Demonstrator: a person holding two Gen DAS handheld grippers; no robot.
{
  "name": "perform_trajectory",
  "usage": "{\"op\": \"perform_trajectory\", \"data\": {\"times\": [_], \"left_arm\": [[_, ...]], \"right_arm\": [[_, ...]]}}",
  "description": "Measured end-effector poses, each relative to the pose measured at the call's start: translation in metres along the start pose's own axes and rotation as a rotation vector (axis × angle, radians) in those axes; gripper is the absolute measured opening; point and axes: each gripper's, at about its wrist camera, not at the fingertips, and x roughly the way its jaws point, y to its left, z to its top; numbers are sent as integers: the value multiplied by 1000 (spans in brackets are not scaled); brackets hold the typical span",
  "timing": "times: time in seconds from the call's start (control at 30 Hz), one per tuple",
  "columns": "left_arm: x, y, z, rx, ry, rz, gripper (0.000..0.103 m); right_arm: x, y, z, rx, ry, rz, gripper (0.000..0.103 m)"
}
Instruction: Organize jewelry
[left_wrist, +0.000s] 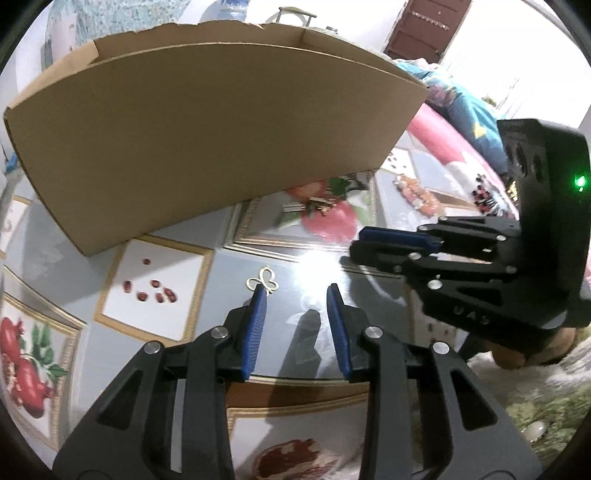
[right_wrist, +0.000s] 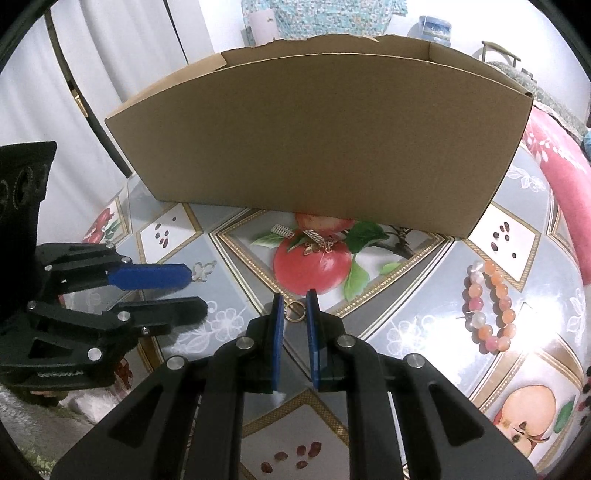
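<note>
**A:** Where's the jewelry sitting?

**B:** All on the desk (right_wrist: 236, 236), which wears a glossy cloth printed with fruit. In the right wrist view a small gold ring (right_wrist: 294, 311) lies at the centre of the frame, right at the tips of the right gripper (right_wrist: 295, 295). Its blue fingers (right_wrist: 277, 332) stand close on either side of the ring, with a narrow gap, and I cannot tell whether they actually press on it.

**A:** And the other gripper?

**B:** In the left wrist view the left gripper (left_wrist: 295, 291) sits low in the centre, fingers (left_wrist: 255, 328) spread with only bare cloth between them. A gold butterfly-shaped piece (left_wrist: 263, 280) lies just past the tip of the finger on the left of the frame, seeming to touch it.

**A:** Anything else?

**B:** A pair of gold clips (right_wrist: 312, 240) rests on the printed red apple, just in front of the cardboard box (right_wrist: 317, 136), which fills the upper middle of both views and stands open at the top. An orange and pink bead bracelet (right_wrist: 487, 306) lies at the right of the right wrist frame, well apart from the ring.
</note>
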Motion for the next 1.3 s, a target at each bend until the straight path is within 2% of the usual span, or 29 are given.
{"op": "perform_trajectory", "data": {"times": [0.07, 0.17, 0.3, 0.4, 0.63, 0.8, 1.03, 1.3], "left_arm": [[1, -2, 0, -2, -2, -14, 32], [1, -4, 0, 14, -15, 12, 32], [-5, -5, 3, 59, -58, 97, 32], [0, -4, 7, 83, -42, 170, 32], [7, -10, 8, 113, -27, 205, 32], [13, -18, 6, 153, -5, 260, 31], [13, -16, 6, 130, -5, 279, 22], [13, -16, 6, 144, 7, 280, 21]], "right_arm": [[0, 0, 0, 1, 0, 0, 12], [1, 1, 0, 0, -1, 0, 12], [1, 1, 0, -1, -1, -1, 12], [1, 1, 0, 0, -1, 0, 12], [1, 1, -1, -2, -2, 1, 12], [1, 1, 0, 0, -2, 1, 12], [0, 0, 0, 0, -2, 2, 12], [0, 0, 0, 0, -2, 2, 12]]}}
